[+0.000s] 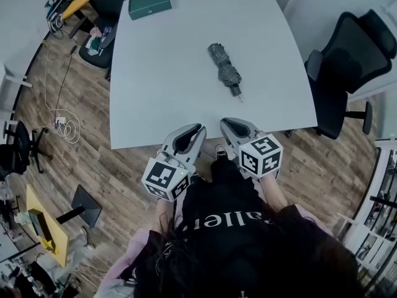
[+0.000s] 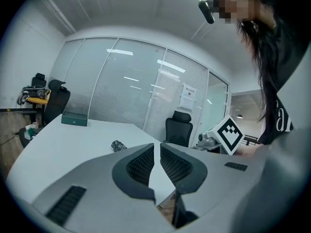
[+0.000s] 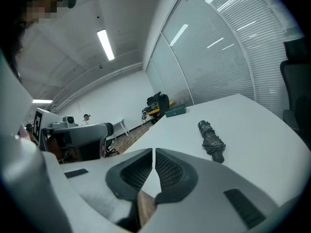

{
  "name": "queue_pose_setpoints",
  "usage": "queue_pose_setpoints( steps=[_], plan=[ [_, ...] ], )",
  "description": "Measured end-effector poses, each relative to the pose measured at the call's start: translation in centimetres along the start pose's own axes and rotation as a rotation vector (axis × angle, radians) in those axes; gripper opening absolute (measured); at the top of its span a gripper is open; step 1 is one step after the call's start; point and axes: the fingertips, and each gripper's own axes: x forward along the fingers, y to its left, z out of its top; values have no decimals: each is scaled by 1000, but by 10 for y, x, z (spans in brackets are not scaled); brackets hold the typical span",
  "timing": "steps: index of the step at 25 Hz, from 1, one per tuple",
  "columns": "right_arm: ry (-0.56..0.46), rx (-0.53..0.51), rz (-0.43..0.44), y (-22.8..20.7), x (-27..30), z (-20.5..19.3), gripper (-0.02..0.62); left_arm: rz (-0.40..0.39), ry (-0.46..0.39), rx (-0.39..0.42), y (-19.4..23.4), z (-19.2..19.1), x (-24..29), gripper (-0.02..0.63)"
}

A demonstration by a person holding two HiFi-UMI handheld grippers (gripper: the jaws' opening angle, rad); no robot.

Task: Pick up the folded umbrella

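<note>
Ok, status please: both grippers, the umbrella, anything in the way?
Left gripper shut, empty. Right gripper shut, empty. Folded umbrella lying on table, untouched. Path clear.

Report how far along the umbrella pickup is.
Done: nothing yet; the folded umbrella lies untouched on the white table. In hand: the left gripper and right gripper are at the table's near edge, jaws together, empty. Left: reach the umbrella, open, grip it, lift.

The right tongs [image 3: 154,154] are closed with nothing between them, at the near edge of the white surface [image 3: 262,130]. The folded umbrella [image 3: 211,141] lies on it ahead and to the right, well apart. A green box [image 3: 175,111] sits at the far end.
</note>
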Motion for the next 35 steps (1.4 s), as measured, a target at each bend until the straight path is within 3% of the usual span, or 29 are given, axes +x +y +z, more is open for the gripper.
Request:
queue_pose_setpoints(
  steps=[12, 24, 27, 35],
  plan=[
    [36, -10, 19, -84, 28, 19, 32, 57, 11, 11, 17, 20, 75, 54],
    [90, -76, -20, -175, 90, 39, 39, 137, 18, 9, 30, 24, 101, 54],
    [140, -67, -28, -192, 119, 37, 152, 161, 25, 6, 36, 24, 99, 54],
    [268, -61, -97, -232, 193, 14, 282, 211, 56, -2, 45, 23, 91, 54]
  ],
)
